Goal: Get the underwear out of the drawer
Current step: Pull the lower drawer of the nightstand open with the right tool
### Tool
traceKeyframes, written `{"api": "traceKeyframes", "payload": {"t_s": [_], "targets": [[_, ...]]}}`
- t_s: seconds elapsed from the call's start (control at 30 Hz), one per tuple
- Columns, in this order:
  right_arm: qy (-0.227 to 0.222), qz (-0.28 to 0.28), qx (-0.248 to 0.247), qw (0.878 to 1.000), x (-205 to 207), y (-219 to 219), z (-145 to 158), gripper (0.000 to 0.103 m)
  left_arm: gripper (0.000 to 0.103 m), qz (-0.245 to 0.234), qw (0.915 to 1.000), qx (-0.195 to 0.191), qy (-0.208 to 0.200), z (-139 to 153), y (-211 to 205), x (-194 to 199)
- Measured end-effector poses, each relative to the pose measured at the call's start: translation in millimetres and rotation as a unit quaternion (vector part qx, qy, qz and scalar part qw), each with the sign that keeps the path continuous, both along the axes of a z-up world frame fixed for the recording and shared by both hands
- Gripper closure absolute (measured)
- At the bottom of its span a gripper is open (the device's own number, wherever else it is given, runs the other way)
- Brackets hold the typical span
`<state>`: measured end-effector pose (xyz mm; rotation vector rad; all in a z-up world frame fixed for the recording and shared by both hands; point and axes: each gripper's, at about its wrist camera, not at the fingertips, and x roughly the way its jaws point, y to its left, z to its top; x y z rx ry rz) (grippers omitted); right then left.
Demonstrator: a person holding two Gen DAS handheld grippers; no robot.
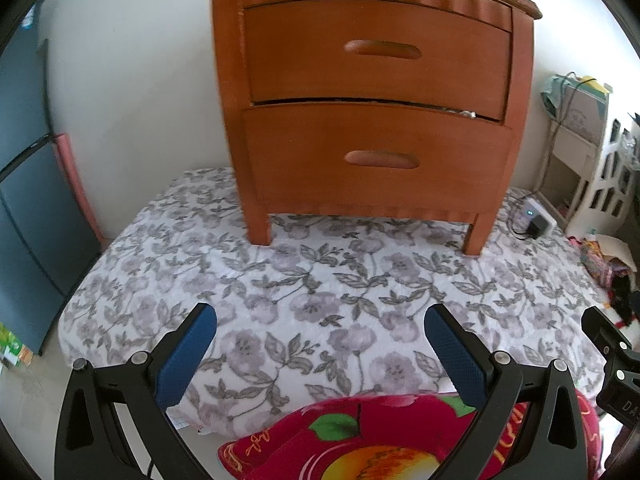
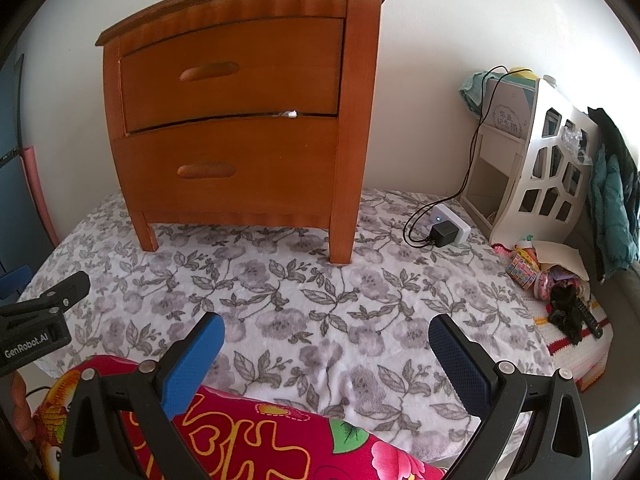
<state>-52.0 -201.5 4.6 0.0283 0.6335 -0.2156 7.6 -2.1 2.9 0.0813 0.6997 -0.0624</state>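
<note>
An orange wooden nightstand (image 1: 372, 92) (image 2: 240, 120) with two drawers stands on a floral-covered surface against the white wall. The top drawer (image 1: 376, 52) (image 2: 232, 72) and bottom drawer (image 1: 376, 156) (image 2: 228, 164) both look pushed in. A scrap of white material (image 1: 466, 113) (image 2: 290, 113) pokes out of the gap between them. No underwear is in view. My left gripper (image 1: 320, 320) hangs open well in front of the nightstand, nothing between its blue pads. My right gripper (image 2: 326, 328) is open too, beside it at about the same distance.
A red printed cloth (image 1: 360, 440) (image 2: 260, 440) lies at the near edge below both grippers. A white power strip with a black charger (image 2: 446, 230) and cable sits right of the nightstand. Further right are a white cut-out shelf (image 2: 536, 160), clutter and a green jacket (image 2: 612, 200). A blue cabinet (image 1: 24, 200) stands left.
</note>
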Motion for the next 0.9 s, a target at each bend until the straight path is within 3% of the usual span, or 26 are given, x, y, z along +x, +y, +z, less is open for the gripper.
{"api": "traceKeyframes", "payload": {"t_s": [0.13,0.2,0.27,0.4,0.47,0.67,0.8,0.9], "targets": [[0.002,0.011,0.01,1.0,2.1,-7.0,3.7,0.0,0.0,-0.019,0.9996,0.0,-0.019,22.2,1.3,16.8],[0.001,0.01,0.007,1.0,5.9,-11.4,8.9,0.0,0.0,-0.043,0.999,0.008,-0.008,33.0,-3.4,30.3],[0.005,0.006,0.009,1.0,12.5,-17.9,13.6,0.0,0.0,-0.066,0.9965,0.048,-0.016,42.8,-14.6,45.4],[0.033,-0.004,0.026,0.999,25.7,-30.0,14.8,0.0,0.0,-0.102,0.9941,0.026,-0.028,57.4,-27.7,76.7],[0.046,-0.004,0.028,0.999,31.2,-32.8,14.1,0.0,0.0,-0.108,0.994,-0.003,-0.014,58.9,-28.4,89.2],[0.08,0.006,0.034,0.996,44.4,-35.5,4.8,0.0,0.0,-0.102,0.9944,0.019,0.02,60.9,-44.1,137.4],[0.098,0.015,0.032,0.995,56.5,-33.1,-2.3,0.0,0.0,-0.086,0.9947,-0.006,0.055,51.8,-37.3,158.0],[0.108,0.053,0.023,0.993,75.4,-23.6,1.4,0.0,0.0,-0.071,0.9942,-0.02,0.078,37.4,-30.9,163.4]]}}
